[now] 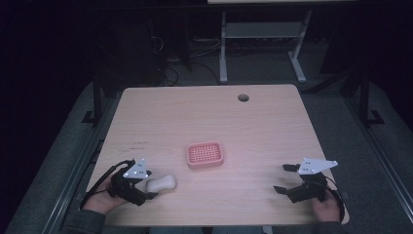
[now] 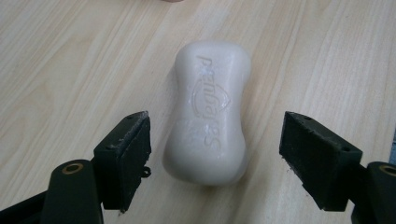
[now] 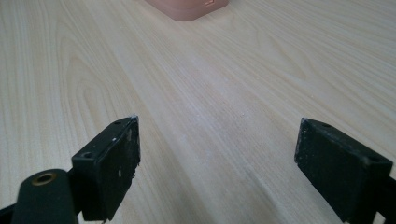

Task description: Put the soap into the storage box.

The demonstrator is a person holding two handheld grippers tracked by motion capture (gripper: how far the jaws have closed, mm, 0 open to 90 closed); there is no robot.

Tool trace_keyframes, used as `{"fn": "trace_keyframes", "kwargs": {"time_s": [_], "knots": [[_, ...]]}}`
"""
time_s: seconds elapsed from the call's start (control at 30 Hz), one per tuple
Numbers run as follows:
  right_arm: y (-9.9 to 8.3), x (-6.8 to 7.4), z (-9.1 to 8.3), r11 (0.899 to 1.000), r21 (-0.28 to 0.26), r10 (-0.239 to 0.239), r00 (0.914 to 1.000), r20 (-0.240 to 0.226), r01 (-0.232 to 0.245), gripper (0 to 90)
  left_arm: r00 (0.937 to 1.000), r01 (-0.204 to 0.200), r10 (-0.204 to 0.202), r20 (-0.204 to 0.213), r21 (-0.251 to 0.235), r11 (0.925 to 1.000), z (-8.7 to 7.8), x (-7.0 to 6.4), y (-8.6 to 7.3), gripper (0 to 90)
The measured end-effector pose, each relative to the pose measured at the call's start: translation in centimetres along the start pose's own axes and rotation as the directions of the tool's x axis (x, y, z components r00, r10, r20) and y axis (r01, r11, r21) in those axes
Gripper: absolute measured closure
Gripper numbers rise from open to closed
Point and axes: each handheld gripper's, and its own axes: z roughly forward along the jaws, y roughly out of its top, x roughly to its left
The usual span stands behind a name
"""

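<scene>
Soap bar [image 2: 208,114] lies between the spread left gripper [image 2: 215,140]; right gripper [image 3: 217,158] also gapes

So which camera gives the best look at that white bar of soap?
The left gripper view: the soap lies close between the open jaws, embossed lettering visible. The high view shows it small beside the left gripper.

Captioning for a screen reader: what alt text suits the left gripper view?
A white soap bar with embossed lettering lies on a pale wooden table, between the open jaws of the left claw, neither jaw touching it.
</scene>
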Motion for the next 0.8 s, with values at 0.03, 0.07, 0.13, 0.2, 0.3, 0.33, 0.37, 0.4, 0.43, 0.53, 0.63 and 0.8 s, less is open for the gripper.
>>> {"fn": "trace_keyframes", "kwargs": {"time_s": [0.03,0.07,0.13,0.2,0.3,0.33,0.37,0.4,0.43,0.53,0.63,0.8], "knots": [[0.0,0.0,0.0,1.0,0.0,-0.001,1.0,0.0,0.001,13.5,1.0,-0.001,0.001,0.002,-0.001,1.0,0.1,0.0,0.1,24.6],[0.0,0.0,0.0,1.0,0.0,0.0,1.0,0.0,0.0,13.5,1.0,-0.001,0.001,0.005,0.002,1.0,0.2,0.0,0.2,24.7],[0.0,0.0,0.0,1.0,0.001,-0.001,1.0,0.0,0.001,13.5,1.0,-0.004,0.004,0.006,0.007,1.0,0.4,0.0,0.3,24.8],[0.0,0.0,0.0,1.0,0.0,-0.002,1.0,0.0,0.002,13.5,0.9999,-0.006,0.006,0.008,0.012,0.9999,0.4,0.1,0.4,24.9],[0.0,0.0,0.0,1.0,0.001,-0.003,1.0,0.0,0.003,13.5,0.9999,-0.009,0.009,0.009,0.018,0.9998,0.5,0.2,0.5,25.1],[0.0,0.0,0.0,1.0,0.001,-0.003,1.0,0.0,0.003,13.5,0.9999,-0.007,0.006,0.011,0.019,0.9998,0.6,0.2,0.5,25.1],[0.0,0.0,0.0,1.0,0.0,-0.005,1.0,0.0,0.005,13.5,0.9999,-0.005,0.005,0.011,0.02,0.9998,0.7,0.2,0.6,25.1],[0.0,0.0,0.0,1.0,0.0,-0.005,1.0,0.0,0.005,13.5,0.9999,-0.005,0.005,0.011,0.02,0.9998,0.7,0.2,0.6,25.1],[0.0,0.0,0.0,1.0,0.0,-0.005,1.0,0.0,0.005,13.5,0.9999,-0.007,0.006,0.011,0.022,0.9997,0.8,0.2,0.6,25.1],[0.0,0.0,0.0,1.0,0.0,-0.005,1.0,0.0,0.005,13.5,0.9998,-0.005,0.005,0.018,0.03,0.9995,1.0,0.3,0.6,25.1],[0.1,0.0,0.0,1.0,0.0,-0.006,1.0,0.001,0.006,13.5,0.9996,-0.007,0.006,0.027,0.039,0.9992,1.3,0.4,0.8,25.1],[0.1,0.0,0.0,1.0,-0.002,-0.008,1.0,0.001,0.008,13.5,0.9993,-0.015,0.014,0.036,0.053,0.9985,1.8,0.6,1.1,26.1]]}}
